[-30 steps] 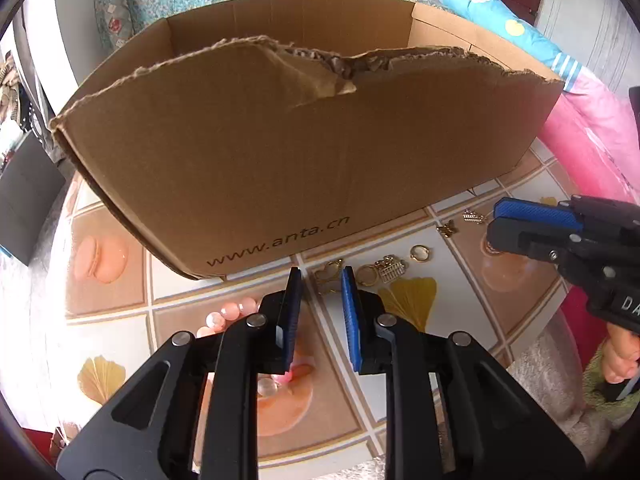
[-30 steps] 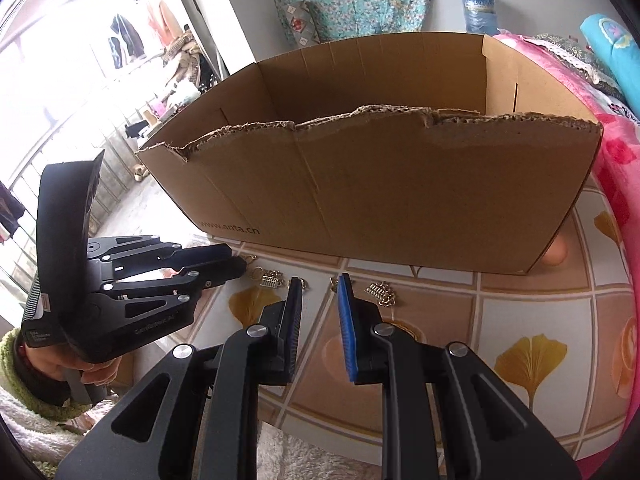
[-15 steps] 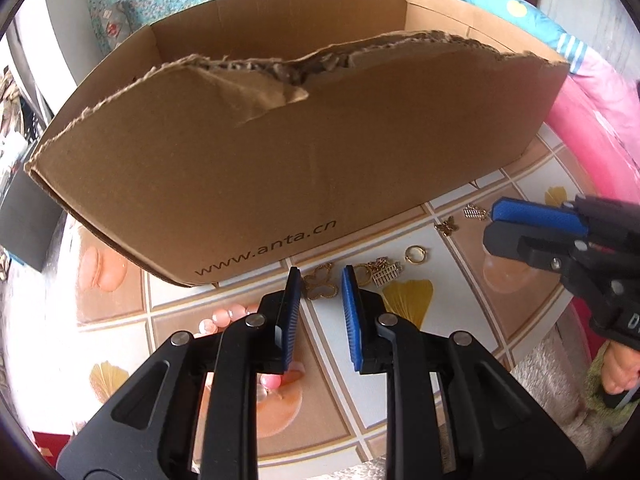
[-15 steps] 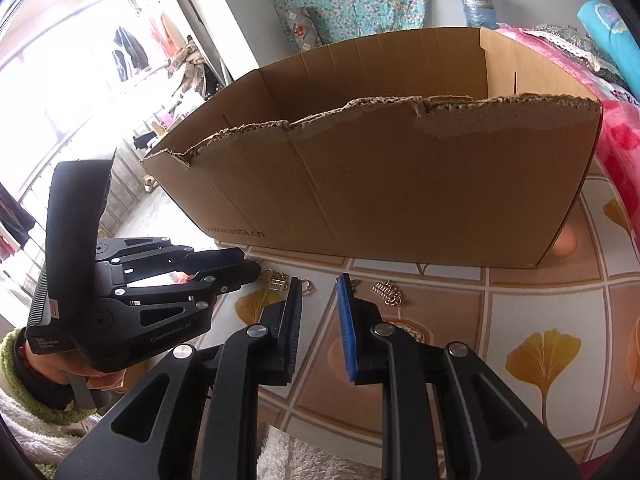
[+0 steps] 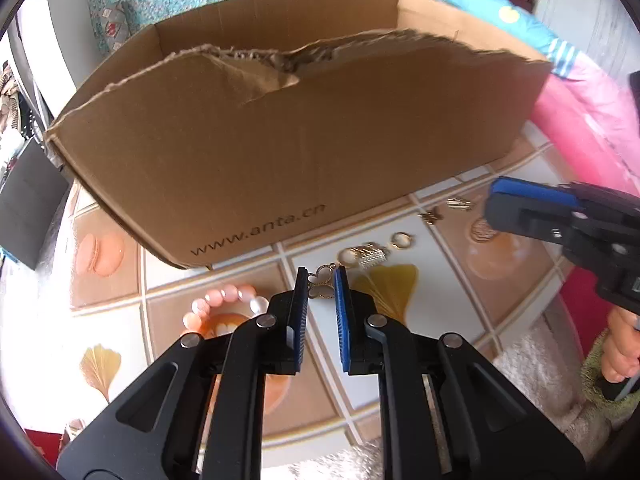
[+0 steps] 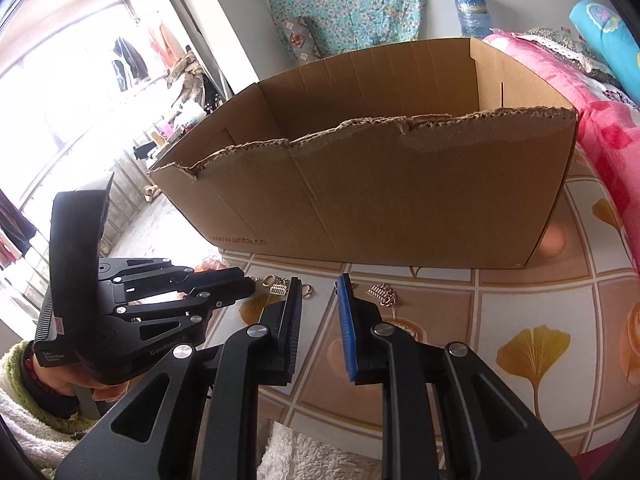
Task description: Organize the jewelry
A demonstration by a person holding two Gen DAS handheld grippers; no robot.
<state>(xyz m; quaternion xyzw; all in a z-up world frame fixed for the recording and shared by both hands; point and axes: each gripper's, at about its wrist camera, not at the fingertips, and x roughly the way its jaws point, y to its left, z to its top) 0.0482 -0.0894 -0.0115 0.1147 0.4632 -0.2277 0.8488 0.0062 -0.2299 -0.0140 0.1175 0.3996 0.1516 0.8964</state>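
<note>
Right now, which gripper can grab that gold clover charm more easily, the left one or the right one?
The left gripper, probably. The clover charm sits right between its jaws, which have just been closing around it. The right gripper has nothing between its jaws and hangs off to the side, over other charms.

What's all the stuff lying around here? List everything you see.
Cardboard box: one, brown, open, at the back of the table.
Tablecloth: one, tiled leaf print, under everything.
Clover charm: one, gold, between the left tongs' pads.
Small gold trinkets: several, loose in front of the box.
Bead bracelet: one, pink, left of the charm.
Bedding: pink, right.
Left tongs: closing around the charm.
Right tongs: empty, slightly apart.
</note>
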